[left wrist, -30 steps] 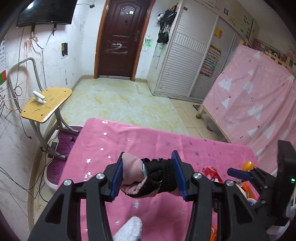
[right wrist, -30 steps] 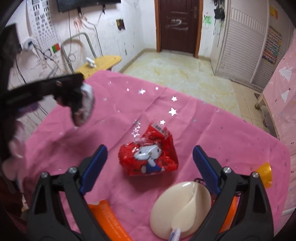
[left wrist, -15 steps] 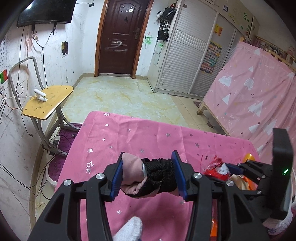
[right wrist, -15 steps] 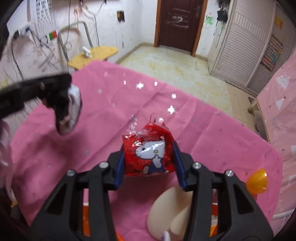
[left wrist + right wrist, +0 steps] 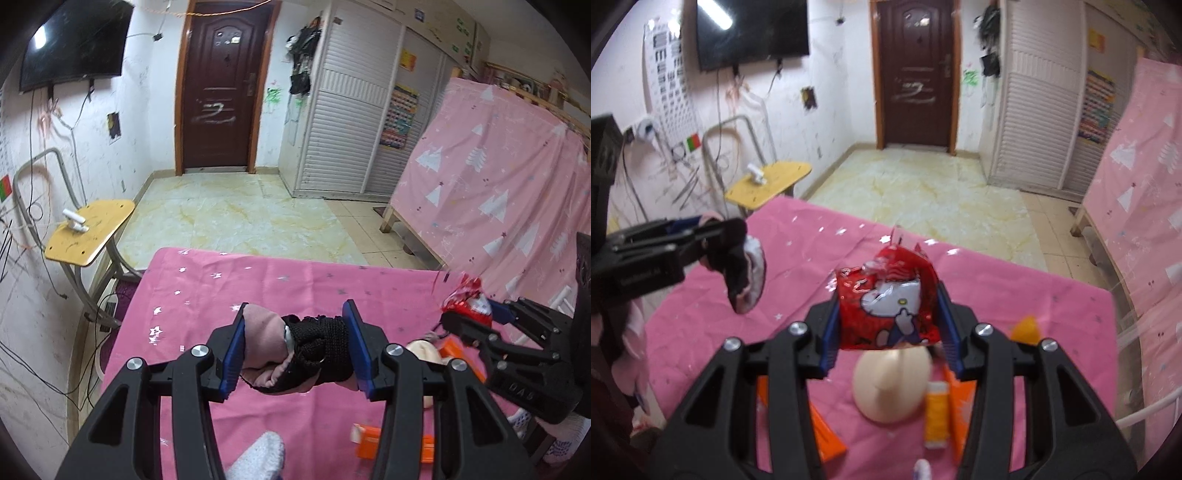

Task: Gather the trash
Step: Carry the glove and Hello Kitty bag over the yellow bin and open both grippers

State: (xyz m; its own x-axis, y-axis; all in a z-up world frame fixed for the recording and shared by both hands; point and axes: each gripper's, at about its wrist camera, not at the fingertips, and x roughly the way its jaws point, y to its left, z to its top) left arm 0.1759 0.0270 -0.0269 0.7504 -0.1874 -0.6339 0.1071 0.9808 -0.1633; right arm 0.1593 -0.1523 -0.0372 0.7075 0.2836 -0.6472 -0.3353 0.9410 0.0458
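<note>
item: red cartoon snack wrapper [image 5: 888, 308], a second ago lying mid-table, now pinched in the right gripper [image 5: 888, 317], whose jaws have just closed on it, and lifted clear of the pink tablecloth [image 5: 1015, 288]. left gripper [image 5: 293, 352] holds a pink-and-black cloth bundle [image 5: 295, 350], unchanged. both hands loaded; orange packets [image 5: 960, 406] and cream shell [image 5: 890, 387] remain near the front edge.

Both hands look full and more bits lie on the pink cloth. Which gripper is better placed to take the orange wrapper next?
Neither yet: left gripper clamps a sock bundle, right gripper a red packet. Once emptied, probably the right; orange wrapper lies beneath it.
</note>
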